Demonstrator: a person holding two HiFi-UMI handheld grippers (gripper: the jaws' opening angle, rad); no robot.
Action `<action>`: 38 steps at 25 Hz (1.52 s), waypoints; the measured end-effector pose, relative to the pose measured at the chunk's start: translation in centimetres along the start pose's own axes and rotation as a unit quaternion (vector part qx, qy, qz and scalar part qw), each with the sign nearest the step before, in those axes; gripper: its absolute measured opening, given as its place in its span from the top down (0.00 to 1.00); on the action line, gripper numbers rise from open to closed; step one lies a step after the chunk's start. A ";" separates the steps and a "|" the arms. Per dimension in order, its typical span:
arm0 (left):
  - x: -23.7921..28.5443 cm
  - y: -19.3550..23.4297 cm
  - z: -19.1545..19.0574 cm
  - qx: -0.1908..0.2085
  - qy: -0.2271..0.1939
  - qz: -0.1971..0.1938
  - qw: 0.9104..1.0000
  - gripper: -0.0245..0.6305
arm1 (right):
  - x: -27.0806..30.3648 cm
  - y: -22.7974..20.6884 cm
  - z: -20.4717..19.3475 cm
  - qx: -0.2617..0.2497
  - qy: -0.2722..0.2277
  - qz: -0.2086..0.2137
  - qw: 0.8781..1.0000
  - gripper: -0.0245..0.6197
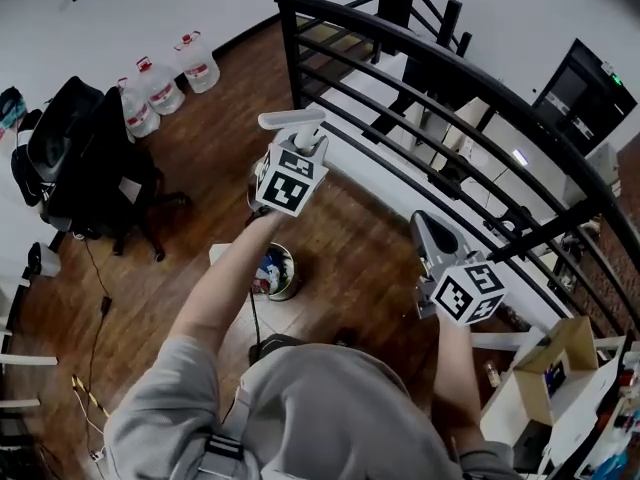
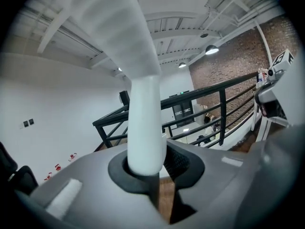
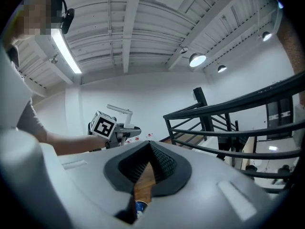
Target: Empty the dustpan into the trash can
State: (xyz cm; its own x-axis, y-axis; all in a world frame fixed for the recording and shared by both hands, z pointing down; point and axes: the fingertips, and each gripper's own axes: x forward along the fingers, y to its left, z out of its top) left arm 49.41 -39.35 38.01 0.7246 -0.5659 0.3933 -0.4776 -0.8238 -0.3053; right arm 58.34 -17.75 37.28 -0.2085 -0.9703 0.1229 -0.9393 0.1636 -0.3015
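Near the railing (image 1: 420, 60), left tongs (image 2: 148, 170) grip white handle (image 2: 143, 113); right tongs (image 3: 149, 149) closed.

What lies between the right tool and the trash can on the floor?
Only bare wooden floor shows between the right tool and the trash can. This is seen in the head view.

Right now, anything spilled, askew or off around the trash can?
Nothing stands out. The trash can stands upright on the wood floor, litter inside, no spill that I can make out. The left gripper is clamped on a white handle; the right gripper is shut and empty.
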 end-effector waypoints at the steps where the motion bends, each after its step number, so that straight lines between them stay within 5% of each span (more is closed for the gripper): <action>1: 0.7 -0.6 0.3 0.005 0.000 -0.003 1.000 0.86 | -0.3 -0.7 0.1 0.000 -0.001 -0.002 1.000 0.96; 10: 2.1 -2.5 0.7 0.015 0.006 -0.008 1.000 0.86 | -1.0 -3.2 0.0 0.013 -0.003 0.004 1.000 0.96; 21: -6.7 1.7 -0.2 -0.007 -0.028 0.010 1.000 0.86 | 2.8 2.3 -1.4 0.031 0.005 0.058 0.998 0.96; 38: -34.3 17.0 -13.0 -0.136 -0.103 0.103 0.980 0.86 | 10.1 26.3 -6.1 -0.032 0.048 0.127 0.990 0.96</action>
State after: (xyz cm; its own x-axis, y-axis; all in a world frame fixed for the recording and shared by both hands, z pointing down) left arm 10.02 -34.40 30.63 0.6707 -0.7250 0.1565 -0.7182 -0.6875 -0.1073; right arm 29.87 -22.18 36.38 -0.4625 -0.8753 0.1414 -0.8678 0.4142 -0.2745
